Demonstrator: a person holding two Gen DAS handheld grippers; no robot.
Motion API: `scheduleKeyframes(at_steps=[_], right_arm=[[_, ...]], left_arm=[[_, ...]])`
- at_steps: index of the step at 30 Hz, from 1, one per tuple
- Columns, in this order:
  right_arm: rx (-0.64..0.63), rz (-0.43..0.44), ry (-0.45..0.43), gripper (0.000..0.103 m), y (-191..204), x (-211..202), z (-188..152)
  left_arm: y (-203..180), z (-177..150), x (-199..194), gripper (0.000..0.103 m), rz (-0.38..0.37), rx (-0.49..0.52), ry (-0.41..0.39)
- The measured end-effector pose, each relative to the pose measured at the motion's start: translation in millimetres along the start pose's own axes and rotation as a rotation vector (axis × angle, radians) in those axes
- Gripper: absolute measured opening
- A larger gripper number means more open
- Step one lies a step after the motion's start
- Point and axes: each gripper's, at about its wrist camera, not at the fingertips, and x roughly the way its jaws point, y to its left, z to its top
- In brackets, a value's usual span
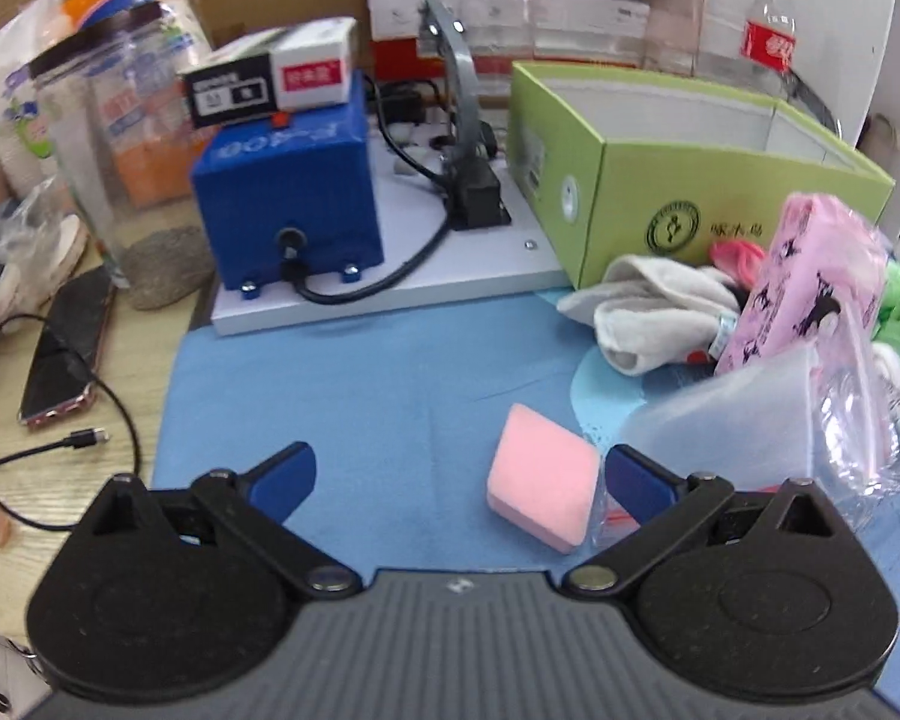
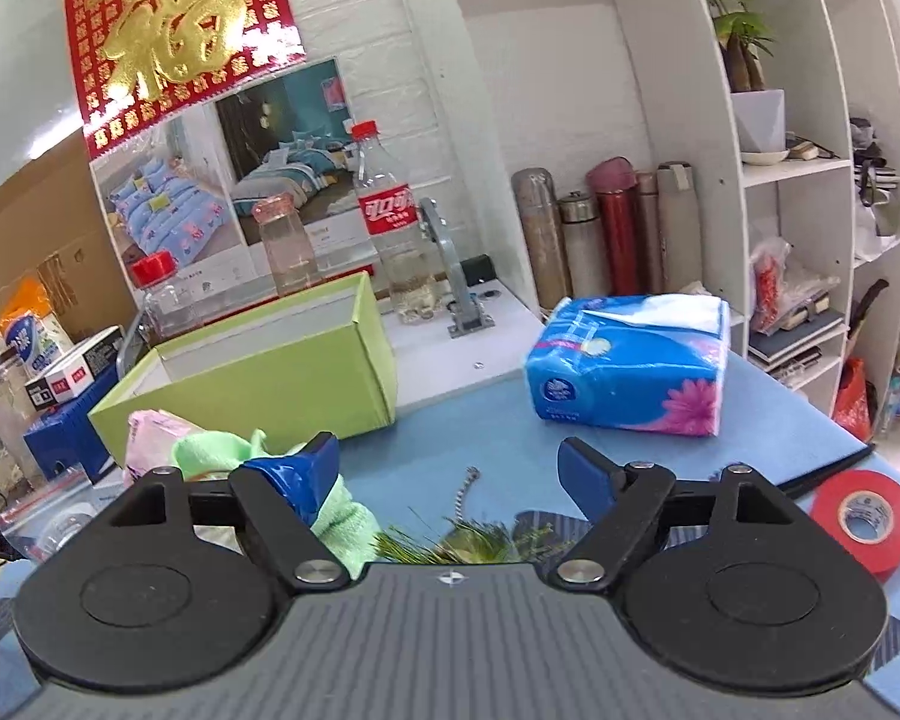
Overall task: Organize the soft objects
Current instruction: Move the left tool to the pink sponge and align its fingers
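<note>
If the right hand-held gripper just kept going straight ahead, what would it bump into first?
Probably the blue tissue pack, slightly right of the right hand-held gripper's line. The green box sits left. Depth is hard to judge.

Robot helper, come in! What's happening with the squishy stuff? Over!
Left tool open, right tool open, both empty. Pink foam sponge block on blue mat, beside left tool's right finger. Clear plastic bag crowds it.

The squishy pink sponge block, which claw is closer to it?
Left. The left claw is open right around the pink sponge block, beside its right finger. The right claw is open too, with no sponge in its view.
</note>
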Motion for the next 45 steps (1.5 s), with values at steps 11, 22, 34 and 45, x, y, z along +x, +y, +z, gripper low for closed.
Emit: scheduleKeyframes(at_steps=[11, 22, 34, 45], right_arm=[[0.014, -0.003, -0.013, 0.067, -5, -3, 2], [0.031, 0.013, 0.004, 0.068, -5, 2, -2], [0.045, 0.007, 0.005, 0.068, -10, 2, 0], [0.052, 0.003, 0.010, 0.068, -11, 5, 0]], left_arm=[[33, -15, -1, 0.103, -0.023, -0.090, 0.024], [31, -16, -21, 0.103, 0.068, -0.083, -0.026], [9, -16, 7, 0.103, 0.042, 0.026, 0.053], [25, -8, -1, 0.103, -0.024, -0.059, -0.014]])
